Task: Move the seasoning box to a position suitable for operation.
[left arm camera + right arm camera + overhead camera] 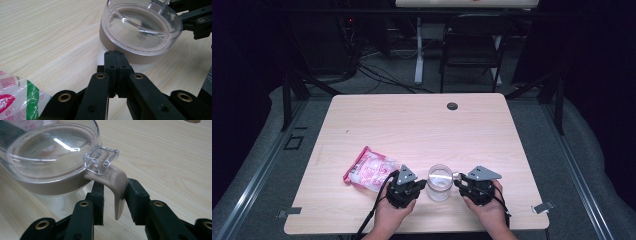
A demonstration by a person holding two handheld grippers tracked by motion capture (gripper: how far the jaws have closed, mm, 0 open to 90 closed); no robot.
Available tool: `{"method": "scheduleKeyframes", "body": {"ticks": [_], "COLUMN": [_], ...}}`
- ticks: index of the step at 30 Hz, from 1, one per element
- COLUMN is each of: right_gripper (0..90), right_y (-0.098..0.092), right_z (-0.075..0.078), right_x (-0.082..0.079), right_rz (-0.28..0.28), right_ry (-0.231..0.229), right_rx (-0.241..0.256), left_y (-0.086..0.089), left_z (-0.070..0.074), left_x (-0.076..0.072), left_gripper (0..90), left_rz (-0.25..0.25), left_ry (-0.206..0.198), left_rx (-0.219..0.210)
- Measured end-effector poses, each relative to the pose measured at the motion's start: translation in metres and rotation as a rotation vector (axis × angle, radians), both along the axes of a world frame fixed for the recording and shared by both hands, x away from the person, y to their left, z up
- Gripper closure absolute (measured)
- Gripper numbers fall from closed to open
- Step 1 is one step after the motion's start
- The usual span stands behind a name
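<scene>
Dark room, folding chair (472, 40) at the back, and up front a pale wooden surface (422, 125) where I'm working. From the high view, the clear jar (439, 182) stands near the surface's front edge, my left gripper (419, 185) just beside it on one side, my right gripper (458, 181) on the other. A pink snack bag (369, 170) lies beyond the left gripper, away from the jar.

Left gripper view now: my jaws are pressed together on nothing, tips just short of the jar's tan band (130, 56). The transparent lid (142, 25) looks hard and glossy; I judge it slippery, a poor place to pinch.

Right gripper view: here's the handhold. A tan latch tab (117, 187) hangs from the lid's clear hinge clip (101, 160), and my jaws stand apart either side of it, one pad looks to be touching, not clamped as far as I can tell. The jar looks empty and light, so I expect it to skid or tip if I pull that tab. Rigid plastic, a thin clip; I'd go gently and brace the jar's band with the left gripper.
</scene>
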State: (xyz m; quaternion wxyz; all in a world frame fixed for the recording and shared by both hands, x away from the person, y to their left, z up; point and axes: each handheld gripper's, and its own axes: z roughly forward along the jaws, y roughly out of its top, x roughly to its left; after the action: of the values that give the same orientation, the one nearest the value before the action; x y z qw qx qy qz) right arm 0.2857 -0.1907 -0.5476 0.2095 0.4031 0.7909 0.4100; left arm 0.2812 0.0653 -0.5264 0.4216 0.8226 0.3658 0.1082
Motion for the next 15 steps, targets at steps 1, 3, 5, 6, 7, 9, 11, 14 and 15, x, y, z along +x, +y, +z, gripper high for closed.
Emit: {"method": "scheduleKeyframes", "body": {"ticks": [1,3,5,6,7,9,11,14,15], "right_gripper": [67.3,64.4,60.7,60.7,58.8,57.4,56.7,56.3,56.3], "right_y": [0.000,-0.002,-0.008,-0.008,-0.012,-0.015,-0.017,-0.020,-0.020], "right_z": [0.000,0.002,0.008,0.008,0.014,0.018,0.023,0.030,0.030], "right_x": [-0.001,-0.004,-0.011,-0.011,-0.014,-0.018,-0.020,-0.021,-0.021], "right_rz": [0.006,0.014,0.030,0.030,0.042,0.037,0.035,0.021,0.021], "right_ry": [-0.002,-0.004,-0.010,-0.010,-0.015,-0.031,-0.052,-0.077,-0.077], "right_rx": [-0.004,0.002,0.026,0.026,0.033,0.045,0.050,0.061,0.061], "left_y": [0.001,0.002,0.005,0.005,0.007,0.008,0.010,0.013,0.013], "left_z": [0.000,0.002,0.005,0.005,0.008,0.009,0.011,0.013,0.013], "left_x": [0.000,0.000,0.000,0.000,0.001,0.001,0.002,0.003,0.003], "left_gripper": [88.5,86.6,86.2,85.9,85.3,84.1,82.8,80.7,80.7], "left_rz": [-0.002,-0.003,-0.002,-0.002,-0.003,-0.003,-0.001,-0.007,-0.004], "left_ry": [-0.006,0.001,-0.010,-0.010,-0.010,-0.019,-0.013,-0.019,-0.016], "left_rx": [0.003,-0.010,-0.016,-0.016,-0.029,-0.028,-0.040,-0.045,-0.052]}}
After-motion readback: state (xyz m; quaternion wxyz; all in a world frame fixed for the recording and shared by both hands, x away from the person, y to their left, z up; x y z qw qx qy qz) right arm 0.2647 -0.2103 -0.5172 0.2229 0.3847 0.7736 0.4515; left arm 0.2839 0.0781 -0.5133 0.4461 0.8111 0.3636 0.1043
